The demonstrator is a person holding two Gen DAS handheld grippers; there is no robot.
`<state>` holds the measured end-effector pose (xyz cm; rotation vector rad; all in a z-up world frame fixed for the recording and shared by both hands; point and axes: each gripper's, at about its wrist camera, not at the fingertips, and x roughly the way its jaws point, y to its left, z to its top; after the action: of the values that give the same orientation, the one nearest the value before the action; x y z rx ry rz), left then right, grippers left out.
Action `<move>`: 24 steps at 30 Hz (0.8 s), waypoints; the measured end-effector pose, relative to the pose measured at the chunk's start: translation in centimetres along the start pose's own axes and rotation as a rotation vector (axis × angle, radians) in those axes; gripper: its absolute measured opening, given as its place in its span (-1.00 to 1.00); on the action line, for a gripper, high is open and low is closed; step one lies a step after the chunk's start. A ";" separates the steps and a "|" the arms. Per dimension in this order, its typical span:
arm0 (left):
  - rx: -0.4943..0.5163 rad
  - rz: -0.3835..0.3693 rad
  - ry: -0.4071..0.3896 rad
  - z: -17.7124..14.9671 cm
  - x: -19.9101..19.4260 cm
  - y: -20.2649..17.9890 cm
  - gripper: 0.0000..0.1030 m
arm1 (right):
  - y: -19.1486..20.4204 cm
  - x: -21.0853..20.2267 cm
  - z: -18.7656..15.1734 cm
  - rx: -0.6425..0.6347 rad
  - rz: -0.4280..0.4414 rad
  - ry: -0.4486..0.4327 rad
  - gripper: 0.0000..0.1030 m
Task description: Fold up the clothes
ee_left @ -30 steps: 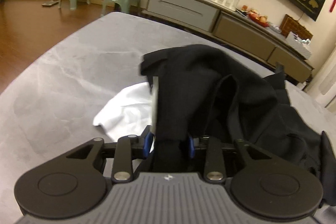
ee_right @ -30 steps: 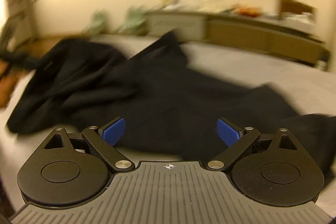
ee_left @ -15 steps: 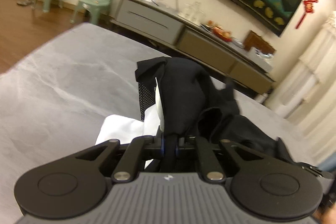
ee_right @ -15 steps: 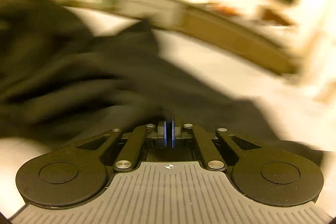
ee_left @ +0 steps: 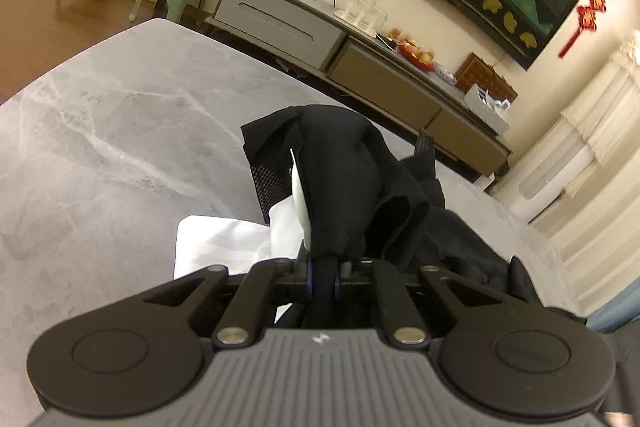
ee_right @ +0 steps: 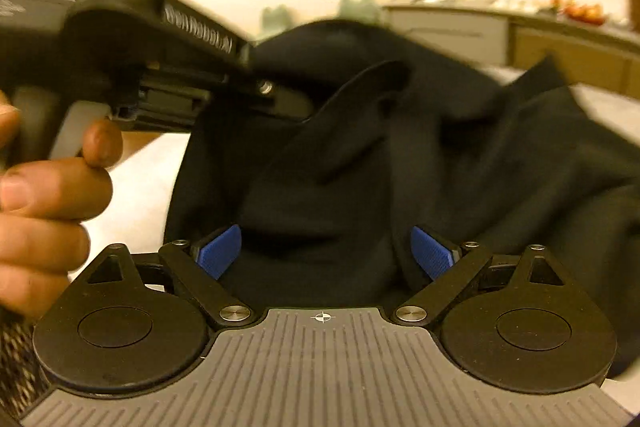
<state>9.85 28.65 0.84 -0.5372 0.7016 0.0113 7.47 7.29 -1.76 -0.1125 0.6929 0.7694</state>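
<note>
Now left gripper (ee_left: 323,273) has its jaws clamped on a bunch of the black garment (ee_left: 344,171), lifted above the grey marble tabletop (ee_left: 100,115), with a white cloth (ee_left: 224,239) lying beneath. Right gripper (ee_right: 325,253) jaws stand wide apart, close against the garment's dark folds, gripping nothing; the left gripper and a hand (ee_right: 44,203) show at left edge.

Grey marbled table (ee_left: 120,131) — black garment (ee_left: 352,179) heaped on it, white cloth (ee_left: 224,247) alongside.
</note>
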 end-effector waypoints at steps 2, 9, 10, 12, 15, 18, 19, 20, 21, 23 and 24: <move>0.000 0.008 -0.013 0.1 -0.3 0.3 -0.83 | -0.9 1.3 -0.3 -0.021 -0.072 0.091 -0.70; -0.023 0.009 -0.042 0.4 -1.4 0.0 -0.83 | -10.1 -9.4 -1.1 0.060 -0.293 -0.042 -0.92; -0.016 0.004 -0.049 0.4 -1.7 -0.2 -0.83 | -12.1 -12.1 -1.4 0.097 -0.348 -0.079 -0.92; -0.008 -0.018 -0.046 0.3 -1.8 -0.6 -0.83 | -16.8 -16.5 -2.5 0.214 -0.459 -0.141 -0.92; 0.016 -0.041 -0.013 -0.2 -1.3 -1.6 -0.83 | -21.3 -21.3 -5.3 0.362 -0.709 -0.176 -0.87; 0.053 -0.037 0.013 -0.9 -0.6 -2.3 -0.82 | -23.8 -23.2 -8.2 0.493 -0.824 -0.160 -0.49; 0.066 -0.036 0.021 -1.2 -0.3 -2.5 -0.82 | -23.7 -23.6 -8.8 0.524 -0.794 -0.178 -0.36; 0.078 -0.035 0.030 -1.4 -0.1 -2.8 -0.82 | -23.3 -23.9 -9.4 0.552 -0.750 -0.201 -0.03; 0.091 -0.033 0.039 -1.6 0.2 -3.0 -0.82 | -22.8 -23.9 -9.5 0.552 -0.697 -0.226 0.22; 0.116 -0.031 0.056 -2.1 0.7 -3.5 -0.81 | -21.1 -24.5 -9.7 0.502 -0.583 -0.256 0.59; 0.128 -0.029 0.065 -2.4 0.9 -3.7 -0.81 | -20.3 -24.3 -9.6 0.452 -0.560 -0.247 0.82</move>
<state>9.79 24.18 0.50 -0.4265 0.7519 -0.0782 3.57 -25.25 2.63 0.1937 0.5465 0.0767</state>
